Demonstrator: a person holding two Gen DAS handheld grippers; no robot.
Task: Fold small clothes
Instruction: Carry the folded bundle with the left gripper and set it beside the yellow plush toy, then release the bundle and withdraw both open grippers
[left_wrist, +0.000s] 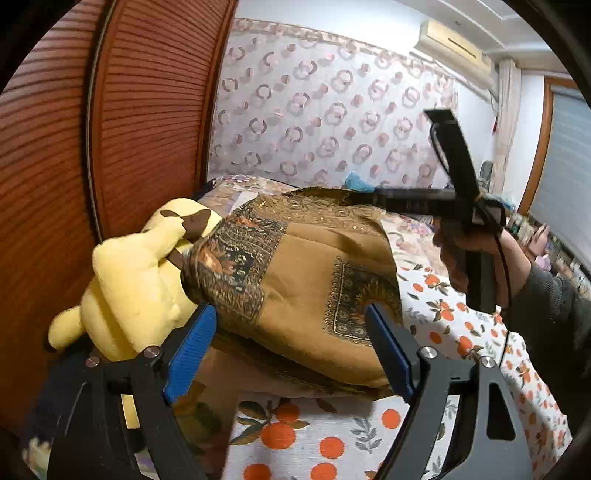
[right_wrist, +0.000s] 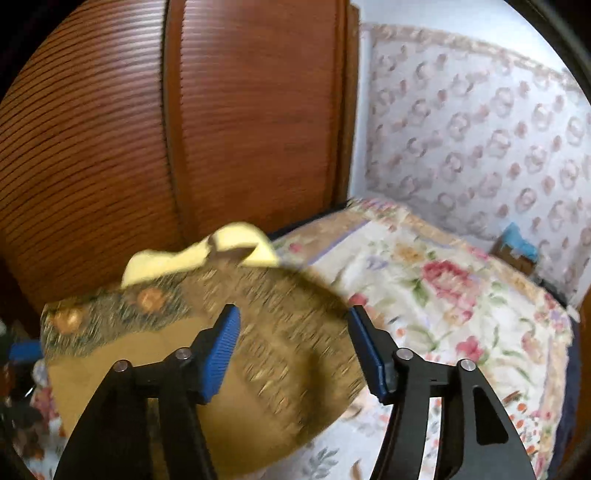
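Left gripper (left_wrist: 291, 347): jaws spread, nothing pinched
Right gripper (right_wrist: 291, 350): jaws spread, empty, picture blurred
Scarf (left_wrist: 306, 273): brown patterned cloth, folded, on bed (left_wrist: 436, 328), touching yellow plush toy (left_wrist: 136, 280)
Wardrobe (left_wrist: 110, 129): behind toy

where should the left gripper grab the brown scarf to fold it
Grip the scarf at its near hem, the loose folded edge hanging just ahead of the open left gripper, coming in from the front and slightly above. That edge is thin and free, while the far end lies draped against the yellow plush toy.
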